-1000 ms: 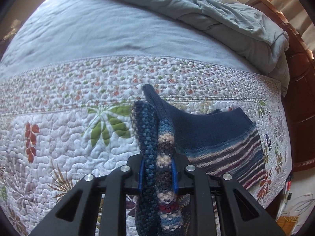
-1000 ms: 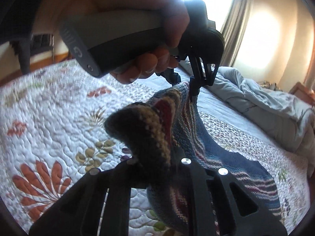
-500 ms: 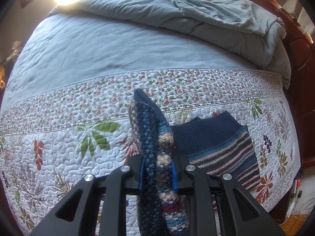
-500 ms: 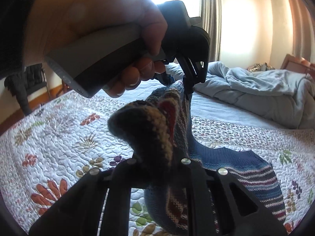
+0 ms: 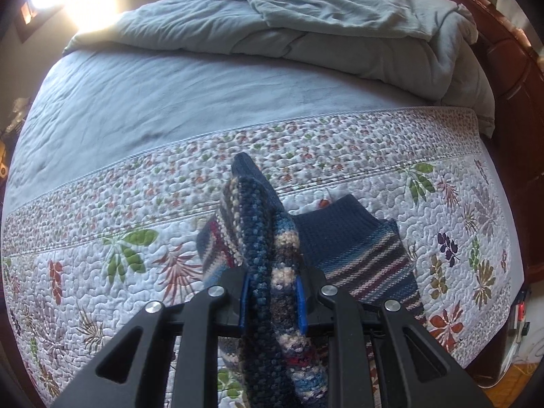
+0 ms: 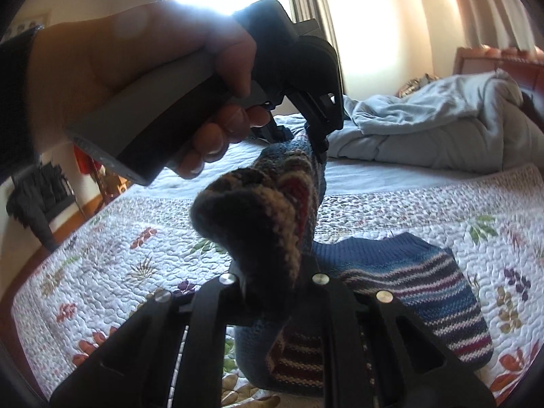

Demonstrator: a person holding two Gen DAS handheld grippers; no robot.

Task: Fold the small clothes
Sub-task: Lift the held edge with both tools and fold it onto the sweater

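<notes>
Since the earlier frames both grippers have travelled across the bed with the garment: in the left wrist view the grey bunched duvet (image 5: pixel 340 30) at the top of the frame now shows in full and more of the flat pale blue sheet (image 5: pixel 163 102) lies beyond the quilt, while in the right wrist view the room has rolled so that the curtains stand nearly upright.

The blue striped knitted sweater (image 5: pixel 367 255) is gripped at two places and partly lifted. Its loose end lies flat on the white floral quilted bedspread (image 5: pixel 102 272), right of centre in both views.

The left gripper (image 5: pixel 272 295), at the lower centre of its own view, has its blue pads clamped narrowly on a thick fold of the knit, which rises between them towards the middle of the frame. In the right wrist view that same gripper hangs in the upper centre, held by the person's left hand (image 6: pixel 136 78) on a grey handle, its tips pinching the top of the sweater.

The right gripper (image 6: pixel 272 289), at the lower centre of its view, is closed almost fully on another bunch of the knit, which bulges up dark and blurred before the lens.
</notes>
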